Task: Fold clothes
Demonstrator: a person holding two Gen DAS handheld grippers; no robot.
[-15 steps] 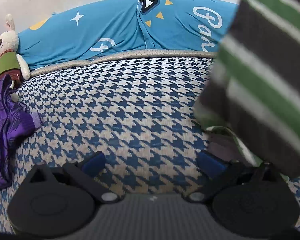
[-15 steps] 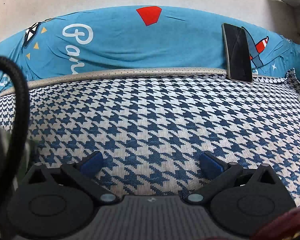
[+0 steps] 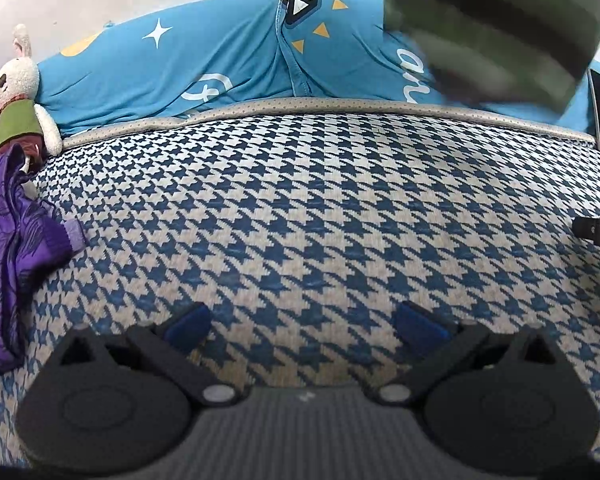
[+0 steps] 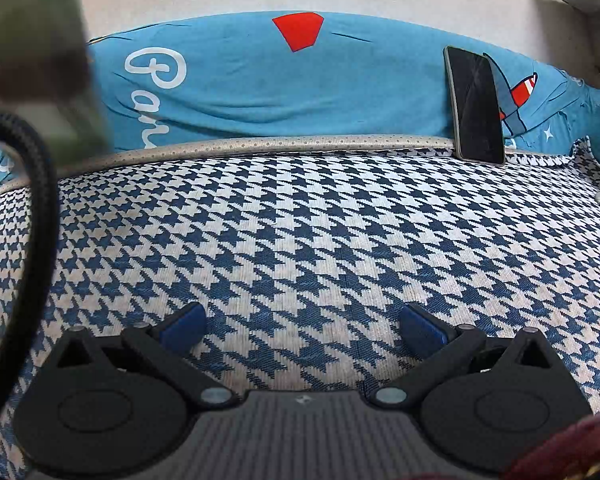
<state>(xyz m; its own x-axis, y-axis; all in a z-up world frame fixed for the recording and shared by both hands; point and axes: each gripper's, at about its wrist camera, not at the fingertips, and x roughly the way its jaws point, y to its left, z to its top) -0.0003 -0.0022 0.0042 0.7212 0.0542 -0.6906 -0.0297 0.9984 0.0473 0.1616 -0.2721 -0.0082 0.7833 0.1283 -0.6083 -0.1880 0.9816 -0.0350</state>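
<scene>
Overhead, a blurred striped garment (image 3: 496,28) — both the left hand-held gripper (image 3: 304,320) and right hand-held gripper (image 4: 302,320) gape empty.

Open houndstooth cover (image 3: 320,208), perhaps unobstructed

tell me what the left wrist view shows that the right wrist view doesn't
Only the left wrist view: a purple garment at the left edge and a stuffed rabbit behind it. Only the right wrist view: a red patch on the blue cover and a black cable at left. Both: the houndstooth bed, the blue cover, the phone, a blurred striped garment, and an open, empty claw.
</scene>
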